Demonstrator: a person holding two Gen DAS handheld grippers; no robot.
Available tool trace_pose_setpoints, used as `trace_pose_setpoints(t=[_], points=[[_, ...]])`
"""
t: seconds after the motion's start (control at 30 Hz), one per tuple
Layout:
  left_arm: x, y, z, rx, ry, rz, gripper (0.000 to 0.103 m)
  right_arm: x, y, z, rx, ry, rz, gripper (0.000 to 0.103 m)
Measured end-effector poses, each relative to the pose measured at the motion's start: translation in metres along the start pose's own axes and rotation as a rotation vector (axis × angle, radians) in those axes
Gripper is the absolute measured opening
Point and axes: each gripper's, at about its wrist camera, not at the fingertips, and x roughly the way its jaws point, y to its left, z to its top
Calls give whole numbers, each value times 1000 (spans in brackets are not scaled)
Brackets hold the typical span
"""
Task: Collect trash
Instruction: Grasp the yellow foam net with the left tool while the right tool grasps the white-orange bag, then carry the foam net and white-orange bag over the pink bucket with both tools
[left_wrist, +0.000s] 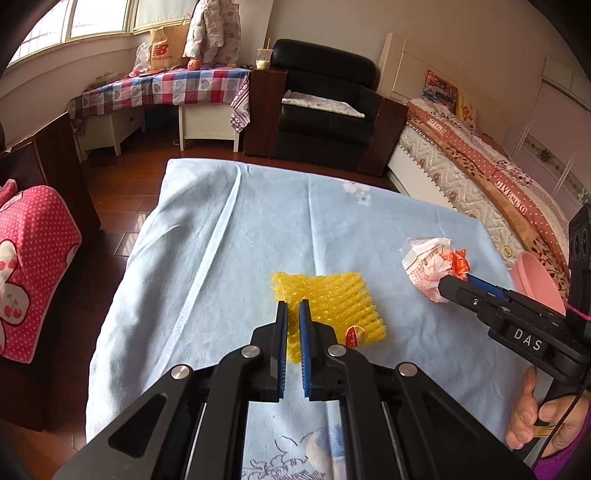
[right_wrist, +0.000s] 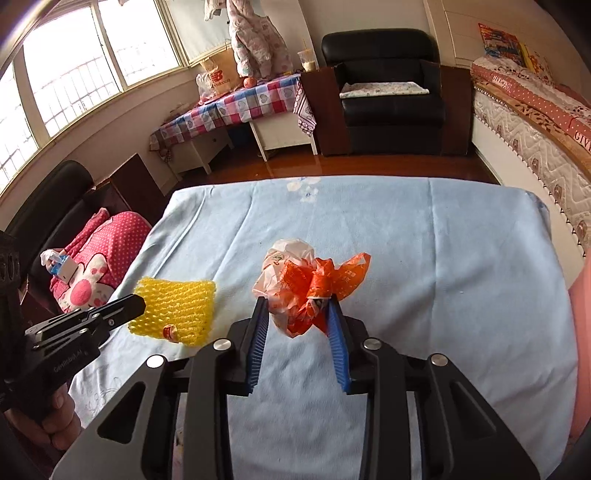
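A yellow foam fruit net (left_wrist: 332, 295) with a small red sticker lies flat on the light blue tablecloth (left_wrist: 221, 240). My left gripper (left_wrist: 293, 304) is shut on the net's near edge, and yellow foam shows between its blue pads. In the right wrist view the net (right_wrist: 177, 302) sits left of centre with the left gripper (right_wrist: 138, 304) at its left edge. A crumpled white and orange plastic bag (right_wrist: 291, 273) sits between the right gripper's (right_wrist: 295, 301) blue pads, which press on both its sides. From the left wrist view, the bag (left_wrist: 428, 262) bulges beyond the right gripper's (left_wrist: 445, 284) tips.
A pink container (left_wrist: 535, 280) stands at the table's right edge, beside the bed (left_wrist: 480, 166). A pink polka-dot cushion (left_wrist: 33, 266) lies on a seat to the left. A black armchair (left_wrist: 325, 107) and a checked-cloth bench (left_wrist: 166, 88) stand beyond the table. A hand (left_wrist: 532, 421) holds the right gripper's handle.
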Motion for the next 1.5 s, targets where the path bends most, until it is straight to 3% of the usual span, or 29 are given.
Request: trace_pose_setpoints(t=[0.3,0.67,1.13,1.5], points=[[-28,-27,7,12,-70,-33,5,-40,-8,-6,23,-51,-34,32],[-42,-86,18,70,-110,-43,5,-77,-26,-20,49,-100,-40,32],[-55,-191,35,177,-170,-136,5,-146,-80,-30,126,-225,-139,32],[-53,-245,37,216,-172,-183,6,-179,-121,-34,197,-290,-203,32]])
